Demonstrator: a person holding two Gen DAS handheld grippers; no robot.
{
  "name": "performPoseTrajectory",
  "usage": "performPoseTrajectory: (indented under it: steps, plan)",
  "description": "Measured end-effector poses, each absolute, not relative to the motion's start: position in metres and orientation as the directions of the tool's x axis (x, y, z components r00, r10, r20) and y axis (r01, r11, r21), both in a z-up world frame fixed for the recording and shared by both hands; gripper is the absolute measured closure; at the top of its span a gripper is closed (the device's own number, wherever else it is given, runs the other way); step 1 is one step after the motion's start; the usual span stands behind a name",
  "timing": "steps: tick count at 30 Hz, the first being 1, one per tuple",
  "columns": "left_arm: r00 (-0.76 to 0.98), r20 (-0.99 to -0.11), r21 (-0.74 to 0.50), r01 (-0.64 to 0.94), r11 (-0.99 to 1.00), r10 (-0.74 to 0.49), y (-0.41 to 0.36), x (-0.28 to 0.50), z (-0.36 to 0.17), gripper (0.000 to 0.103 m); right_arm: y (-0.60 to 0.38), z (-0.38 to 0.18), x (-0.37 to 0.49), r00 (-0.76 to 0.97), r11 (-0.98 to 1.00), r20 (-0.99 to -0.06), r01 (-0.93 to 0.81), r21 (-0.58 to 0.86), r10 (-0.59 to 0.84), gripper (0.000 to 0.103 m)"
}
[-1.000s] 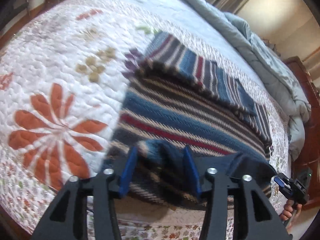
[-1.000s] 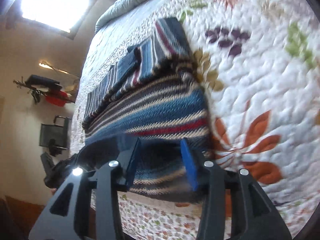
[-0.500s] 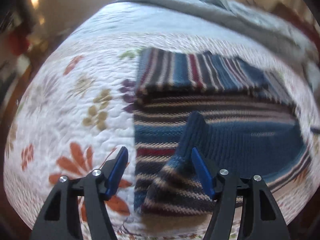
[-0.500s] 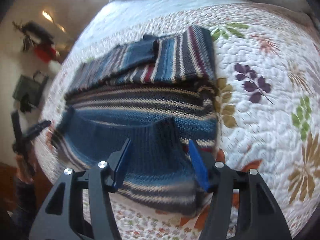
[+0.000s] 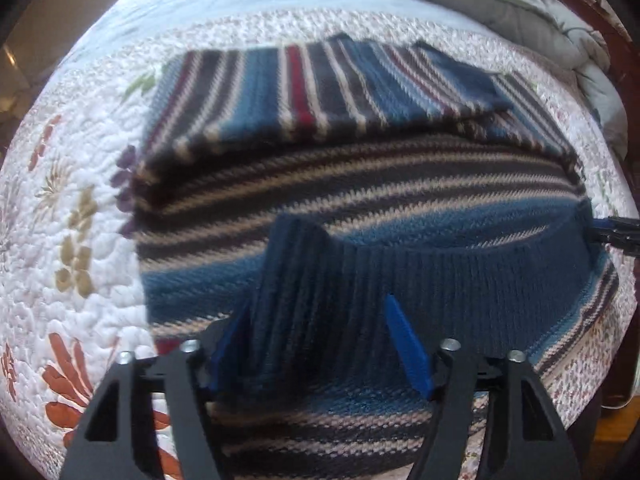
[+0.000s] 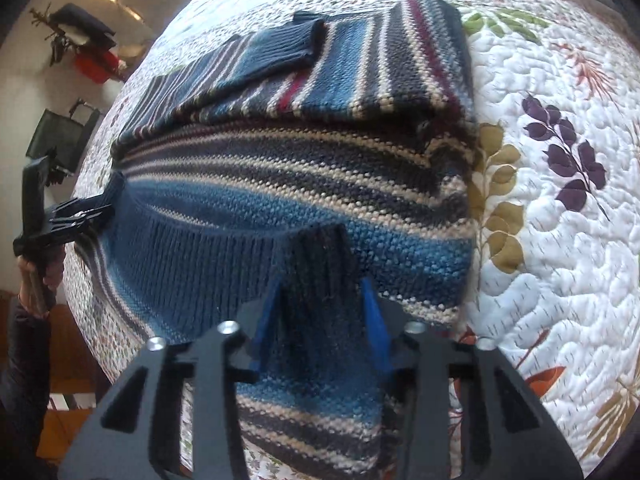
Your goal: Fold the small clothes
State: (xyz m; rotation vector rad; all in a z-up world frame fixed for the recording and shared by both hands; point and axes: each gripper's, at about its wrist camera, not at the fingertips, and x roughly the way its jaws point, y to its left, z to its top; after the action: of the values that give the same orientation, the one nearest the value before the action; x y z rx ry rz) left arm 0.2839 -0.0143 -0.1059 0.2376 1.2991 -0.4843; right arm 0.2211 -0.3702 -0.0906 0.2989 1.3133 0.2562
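On the quilted bed (image 5: 80, 240) the striped sweater (image 5: 360, 176) lies flat, sleeves already crossed over its far part, and I have both claws on the ribbed hem nearest me; a second ago that hem sat low at the bed's edge, half a second ago it was rising, and now it stands lifted and carried further over the body, so the bottom-up fold is under way but not landed. My left claw (image 5: 320, 344) stands fairly wide, a peak of the blue rib rising between the pads and lying against the left one; whether it truly pinches I cannot tell. My right claw (image 6: 320, 320) is narrower, its pads pressed on a ridge of hem, which I judge a firm hold. The garment's long axis, as it lies now, runs across my view from side to side; the hem faces me and the folded sleeves (image 6: 280, 52) lie at the far edge, toward the grey duvet (image 5: 520, 12). I judge the hem must travel on to meet those sleeves, kept level between both claws.
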Motion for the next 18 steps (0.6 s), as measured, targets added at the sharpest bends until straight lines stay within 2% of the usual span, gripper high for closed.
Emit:
performPoseTrajectory:
  steps: [1,2,4,5,18]
  plan:
    - [0.187,-0.963,-0.083,0.472,0.878,-0.192,-0.015,0.283,-0.109,0.058,-0.369,-0.090,0.220,0.238,0.934,-0.905,-0.029,0.355,0.352,0.089]
    - [0.190,-0.964,-0.078,0.471,0.879,-0.188,-0.014,0.281,-0.111,0.064,-0.369,-0.090,0.219,0.241,0.932,-0.902,-0.035,0.360,0.357,0.093]
    - [0.198,-0.959,-0.091,0.460,0.883,-0.203,-0.009,0.277,-0.109,0.080,-0.369,-0.086,0.215,0.258,0.927,-0.892,-0.039,0.374,0.371,0.094]
    - [0.198,-0.957,-0.102,0.454,0.885,-0.212,-0.007,0.275,-0.107,0.084,-0.370,-0.083,0.213,0.268,0.926,-0.888,-0.042,0.376,0.373,0.094]
    - [0.316,-0.898,-0.155,0.419,0.894,-0.304,0.018,0.261,-0.054,0.087,-0.374,-0.032,0.196,0.374,0.910,-0.836,-0.058,0.410,0.400,0.094]
